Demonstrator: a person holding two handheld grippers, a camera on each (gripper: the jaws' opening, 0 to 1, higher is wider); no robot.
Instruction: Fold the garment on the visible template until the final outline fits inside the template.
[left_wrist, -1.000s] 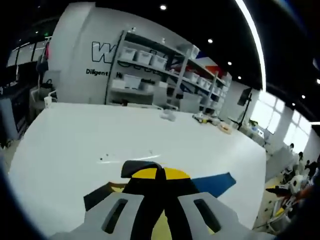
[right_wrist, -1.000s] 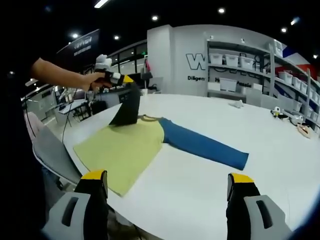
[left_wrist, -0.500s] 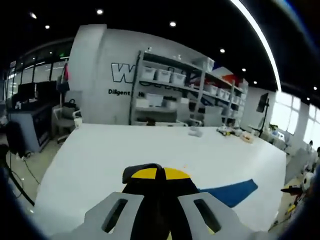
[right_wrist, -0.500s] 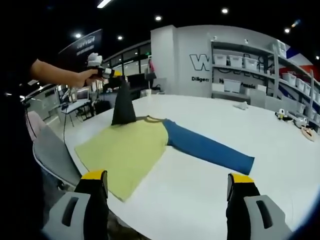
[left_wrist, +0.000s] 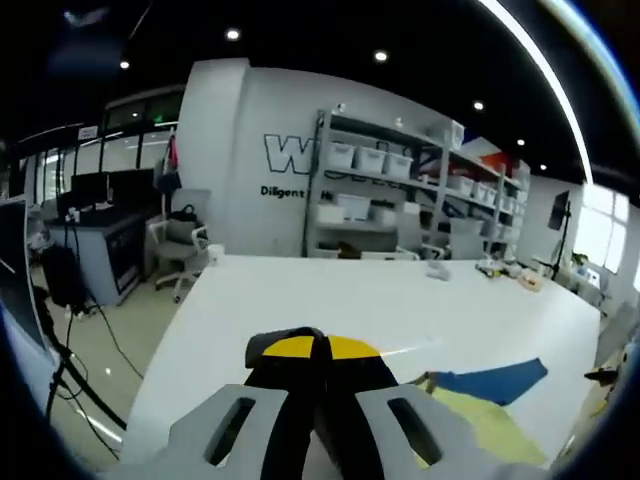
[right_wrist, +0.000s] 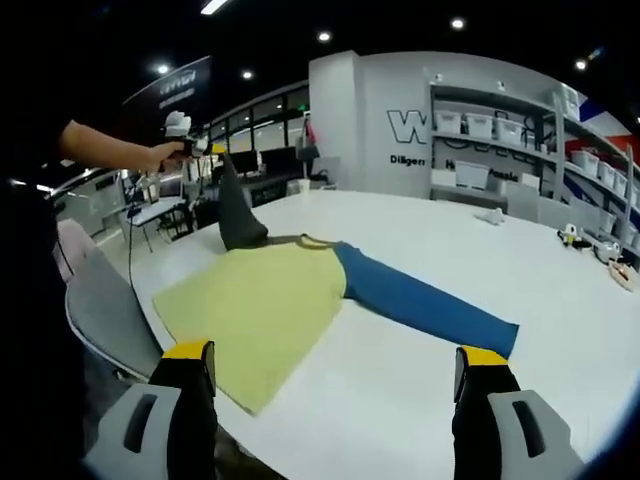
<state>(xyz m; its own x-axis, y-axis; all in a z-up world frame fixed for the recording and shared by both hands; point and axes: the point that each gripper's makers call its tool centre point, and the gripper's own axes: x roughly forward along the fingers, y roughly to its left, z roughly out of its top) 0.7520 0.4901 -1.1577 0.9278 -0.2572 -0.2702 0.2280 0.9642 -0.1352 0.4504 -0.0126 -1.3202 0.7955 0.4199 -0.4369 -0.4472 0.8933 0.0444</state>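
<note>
Since a second ago, the left tongs (right_wrist: 190, 146) have pulled the dark sleeve (right_wrist: 234, 212) farther up and out to the side, so it now stretches thin and long. They are closed tight on that sleeve, and in the left gripper view the dark cloth sits pinched between the two jaws.

The garment (right_wrist: 262, 310) lies flat on the white tabletop (right_wrist: 420, 380), near the edge close to the person. Its body is yellow. Its blue sleeve (right_wrist: 430, 312) lies straight out across the tabletop. I cannot make out a template under it.

The right tongs (right_wrist: 335, 375) are wide open and hold nothing. They hang low, just beside the near edge of the tabletop.

I think this is the first fold: lifting the dark sleeve so it can go over the yellow part. Next, the left tongs should carry the sleeve across the yellow body, lay it down flat, and let go. The blue sleeve is not folded yet, so the right tongs could take its far end after that.
</note>
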